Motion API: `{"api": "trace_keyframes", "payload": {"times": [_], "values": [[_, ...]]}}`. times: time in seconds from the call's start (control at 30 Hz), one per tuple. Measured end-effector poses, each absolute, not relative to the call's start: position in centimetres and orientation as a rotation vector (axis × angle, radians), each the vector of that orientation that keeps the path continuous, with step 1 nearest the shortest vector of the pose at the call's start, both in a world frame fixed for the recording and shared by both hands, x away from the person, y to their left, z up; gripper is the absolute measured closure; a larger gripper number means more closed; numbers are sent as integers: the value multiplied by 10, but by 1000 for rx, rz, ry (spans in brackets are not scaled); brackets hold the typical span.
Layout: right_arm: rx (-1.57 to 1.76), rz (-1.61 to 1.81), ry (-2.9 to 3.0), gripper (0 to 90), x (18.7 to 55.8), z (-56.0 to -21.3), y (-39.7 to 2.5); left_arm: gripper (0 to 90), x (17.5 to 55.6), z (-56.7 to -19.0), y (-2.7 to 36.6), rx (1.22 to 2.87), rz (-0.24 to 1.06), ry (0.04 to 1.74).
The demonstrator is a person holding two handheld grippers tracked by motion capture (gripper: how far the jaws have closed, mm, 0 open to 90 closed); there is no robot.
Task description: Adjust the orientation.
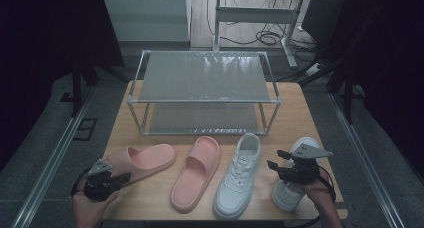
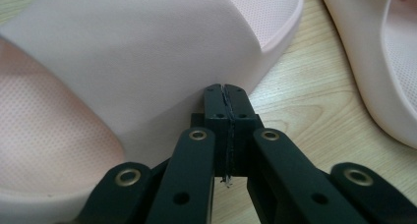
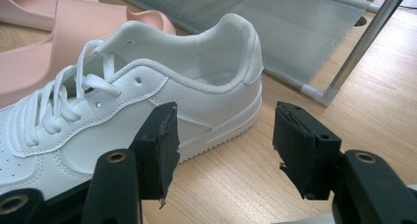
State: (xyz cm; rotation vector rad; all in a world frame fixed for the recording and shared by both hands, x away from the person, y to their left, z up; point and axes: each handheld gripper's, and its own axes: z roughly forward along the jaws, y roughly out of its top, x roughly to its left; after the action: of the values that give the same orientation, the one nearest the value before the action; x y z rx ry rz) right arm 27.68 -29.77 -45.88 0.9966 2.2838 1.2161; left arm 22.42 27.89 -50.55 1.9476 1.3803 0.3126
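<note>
Two pink slides and two white sneakers lie in a row on the wooden table (image 1: 150, 195). My left gripper (image 1: 119, 180) is shut with nothing between its jaws. Its tips (image 2: 227, 93) rest against the side of the left pink slide (image 1: 145, 159) (image 2: 123, 62). The second pink slide (image 1: 197, 174) (image 2: 388, 62) lies to its right. My right gripper (image 1: 278, 159) (image 3: 226, 135) is open, held above the right sneaker (image 1: 287, 194). It faces the heel side of the left sneaker (image 1: 239, 175) (image 3: 147, 101), with bare table between its jaws.
A two-tier metal shoe rack (image 1: 205, 78) (image 3: 275, 22) stands at the back of the table, both shelves bare. Its front leg (image 3: 366, 42) rises near the sneaker's heel. Cables and a desk frame (image 1: 260, 18) lie on the floor beyond.
</note>
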Motion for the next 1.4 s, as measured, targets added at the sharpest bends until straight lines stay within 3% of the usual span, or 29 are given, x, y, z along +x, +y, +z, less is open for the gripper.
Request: {"api": "trace_keyframes", "payload": {"times": [0.37, 0.6, 1.0, 1.4], "values": [[998, 1213, 2279, 433, 277, -459, -298, 900, 225, -482, 254, 1942, 352, 1298], [965, 1242, 2248, 435, 272, -451, -298, 896, 270, -457, 220, 1945, 415, 1232], [930, 1258, 2245, 435, 267, -445, -295, 899, 342, -471, 193, 2007, 384, 1315], [914, 1257, 2253, 435, 267, -445, -291, 900, 368, -486, 188, 2046, 353, 1406]]}}
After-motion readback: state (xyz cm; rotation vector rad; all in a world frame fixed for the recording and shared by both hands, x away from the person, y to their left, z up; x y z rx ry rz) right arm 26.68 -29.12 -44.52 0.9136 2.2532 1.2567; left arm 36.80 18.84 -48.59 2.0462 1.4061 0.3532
